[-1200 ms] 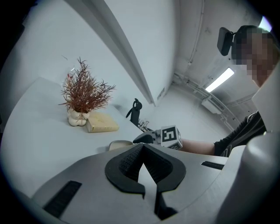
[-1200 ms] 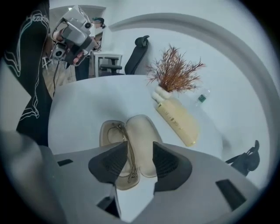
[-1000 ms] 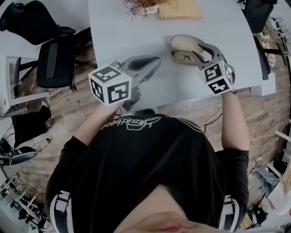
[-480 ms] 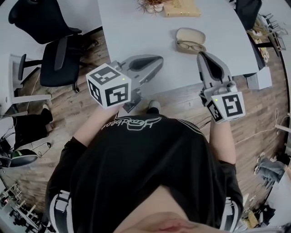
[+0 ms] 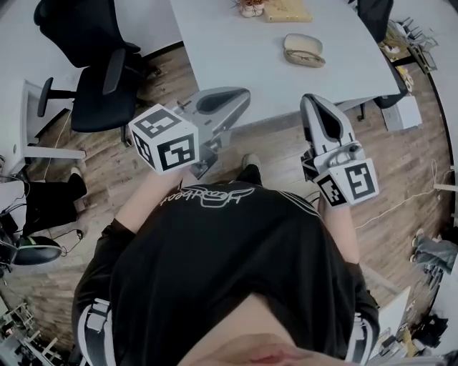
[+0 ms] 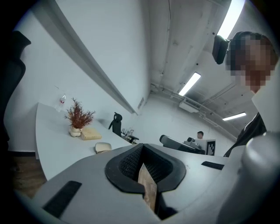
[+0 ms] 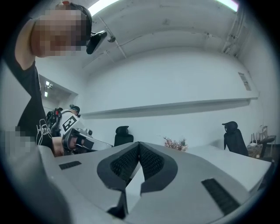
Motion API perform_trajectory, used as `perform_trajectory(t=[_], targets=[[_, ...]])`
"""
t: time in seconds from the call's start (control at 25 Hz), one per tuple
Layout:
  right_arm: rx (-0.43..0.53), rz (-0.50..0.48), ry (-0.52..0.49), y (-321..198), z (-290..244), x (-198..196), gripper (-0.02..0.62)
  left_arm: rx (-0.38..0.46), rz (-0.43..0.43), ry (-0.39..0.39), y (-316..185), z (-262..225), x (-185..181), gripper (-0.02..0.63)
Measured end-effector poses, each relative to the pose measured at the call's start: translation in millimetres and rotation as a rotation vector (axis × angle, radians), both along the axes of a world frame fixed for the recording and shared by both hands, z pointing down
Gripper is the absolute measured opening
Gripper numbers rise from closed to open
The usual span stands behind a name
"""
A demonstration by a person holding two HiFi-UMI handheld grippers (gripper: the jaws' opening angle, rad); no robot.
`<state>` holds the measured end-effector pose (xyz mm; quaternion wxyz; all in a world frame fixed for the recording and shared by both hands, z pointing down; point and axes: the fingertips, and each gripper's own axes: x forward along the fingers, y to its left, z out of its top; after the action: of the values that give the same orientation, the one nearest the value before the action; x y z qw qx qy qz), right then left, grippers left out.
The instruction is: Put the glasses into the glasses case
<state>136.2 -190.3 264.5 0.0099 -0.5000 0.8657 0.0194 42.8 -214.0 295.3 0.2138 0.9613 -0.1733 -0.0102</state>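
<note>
An open beige glasses case [image 5: 302, 44] lies on the white table [image 5: 236, 50], with the dark-rimmed glasses [image 5: 306, 59] along its near side. In the left gripper view the case [image 6: 103, 147] shows small and far off. Both grippers hover over the wooden floor, short of the table's near edge and well away from the case. My left gripper [image 5: 242, 95] [image 6: 142, 147] has its pads together and nothing in them. My right gripper [image 5: 308, 101] [image 7: 139, 144] is shut and empty too. The left gripper [image 7: 76, 136] also shows in the right gripper view.
A dried plant in a pot [image 5: 250, 7] [image 6: 78, 118] and a wooden block [image 5: 288, 11] [image 6: 91, 133] stand at the table's far side. Black office chairs [image 5: 107, 78] stand left of the table, another [image 5: 373, 14] at its right end. A box [image 5: 405, 114] sits on the floor there.
Both grippers have drawn back from the table and risen. The right gripper, open at the case before, has left it and shut empty. The table now lies farther off.
</note>
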Motion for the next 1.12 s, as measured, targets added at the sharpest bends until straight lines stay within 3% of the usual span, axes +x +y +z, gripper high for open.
perform_trajectory(t=[0.2,0.56,1.12], targets=[[-0.008,0.062,-0.035,48.7,0.6,-18.9,0.009,0.029,0.032,0.001,44.8,-5.6,-22.2,0.006],[-0.044,0.08,-0.071,110.7,9.8,-46.0,0.009,0.049,0.071,0.014,97.7,-5.5,-45.5,0.006],[-0.128,0.127,-0.146,148.2,45.0,-22.1,0.009,0.043,0.188,-0.015,134.3,11.1,-6.8,0.006]])
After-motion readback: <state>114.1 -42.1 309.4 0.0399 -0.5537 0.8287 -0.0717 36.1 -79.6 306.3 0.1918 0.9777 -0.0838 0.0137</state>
